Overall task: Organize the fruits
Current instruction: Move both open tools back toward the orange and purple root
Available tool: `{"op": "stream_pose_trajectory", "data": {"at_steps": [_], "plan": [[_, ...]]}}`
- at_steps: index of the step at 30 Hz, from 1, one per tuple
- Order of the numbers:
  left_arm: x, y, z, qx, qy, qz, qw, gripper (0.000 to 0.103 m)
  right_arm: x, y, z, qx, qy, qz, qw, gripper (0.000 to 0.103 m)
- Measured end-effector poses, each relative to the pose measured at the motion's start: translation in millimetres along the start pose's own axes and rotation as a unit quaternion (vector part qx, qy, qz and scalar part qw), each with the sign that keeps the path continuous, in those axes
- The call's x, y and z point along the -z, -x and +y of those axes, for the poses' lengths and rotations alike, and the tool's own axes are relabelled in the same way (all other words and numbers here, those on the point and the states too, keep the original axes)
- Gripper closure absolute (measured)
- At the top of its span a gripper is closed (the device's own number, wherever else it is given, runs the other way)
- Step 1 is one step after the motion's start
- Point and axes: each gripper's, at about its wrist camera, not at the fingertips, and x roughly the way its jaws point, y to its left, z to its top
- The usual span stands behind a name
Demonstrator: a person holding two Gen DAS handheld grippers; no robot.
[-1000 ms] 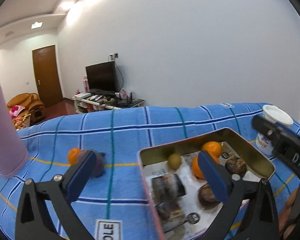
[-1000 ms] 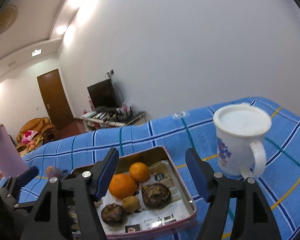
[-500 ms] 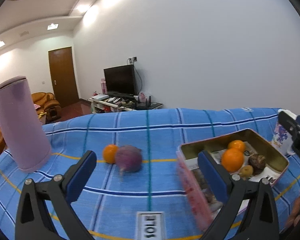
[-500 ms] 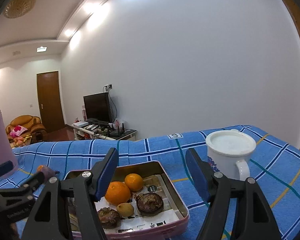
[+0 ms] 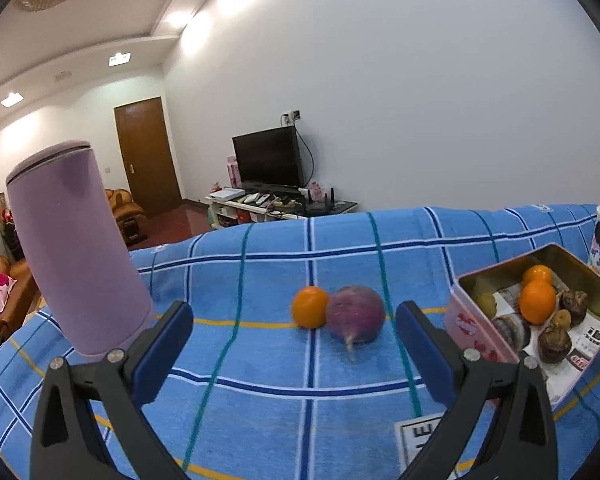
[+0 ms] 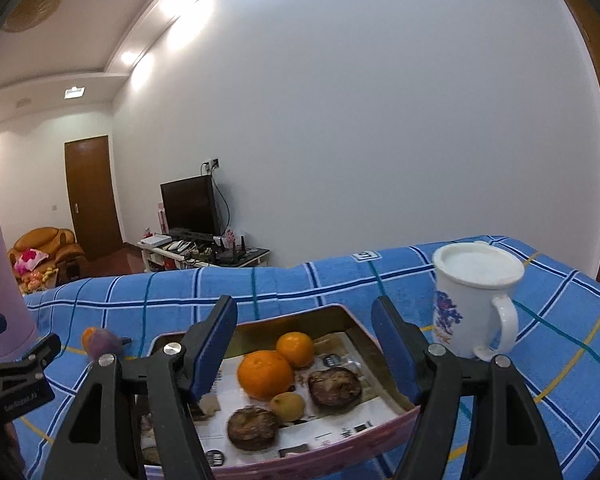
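The pink tin [image 6: 332, 454] serves as the reference point; it sits on a blue checked cloth [image 5: 260, 264] and is lined with printed paper.

Inside the tin: two oranges, the larger orange [image 6: 265, 375] nearer the camera and touching the smaller orange [image 6: 295, 349] behind it. Beside them lie two dark brown wrinkled fruits [image 6: 334, 386], one to the right of the larger orange and one in front of it, with a small yellow-brown fruit [image 6: 287, 406] between the two (kind cannot be told).

Outside the tin, to its left on the cloth: a loose orange [image 5: 310, 306] touching a round purple fruit [image 5: 355, 314], both well apart from the tin wall. Farther left stands a tall lilac canister [image 5: 74, 248], upright. Just beside the tin on its right stands a white mug [image 6: 474, 300] with a blue floral print and a white lid.

Left gripper [image 5: 294, 344]: jaws spread wide, nothing between the pads; it points at the loose orange and purple fruit from short of them, without contact.

Right gripper [image 6: 304, 344]: jaws apart, nothing clamped; it hangs above the near side of the tin, the fruits in the tin showing between its fingers.
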Motion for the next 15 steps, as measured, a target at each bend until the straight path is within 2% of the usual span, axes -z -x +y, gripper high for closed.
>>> {"op": "stream_pose_trajectory", "data": {"at_steps": [9, 15], "plan": [[0, -6, 25, -0.011, 0.005, 0.001, 0.9999, 0.0, 6, -10, 36, -0.016, -0.015, 0.028, 0.999, 0.031], [2, -13, 49, -0.025, 0.022, 0.007, 0.9994, 0.0, 11, -11, 76, -0.04, -0.003, 0.033, 0.999, 0.031]]}}
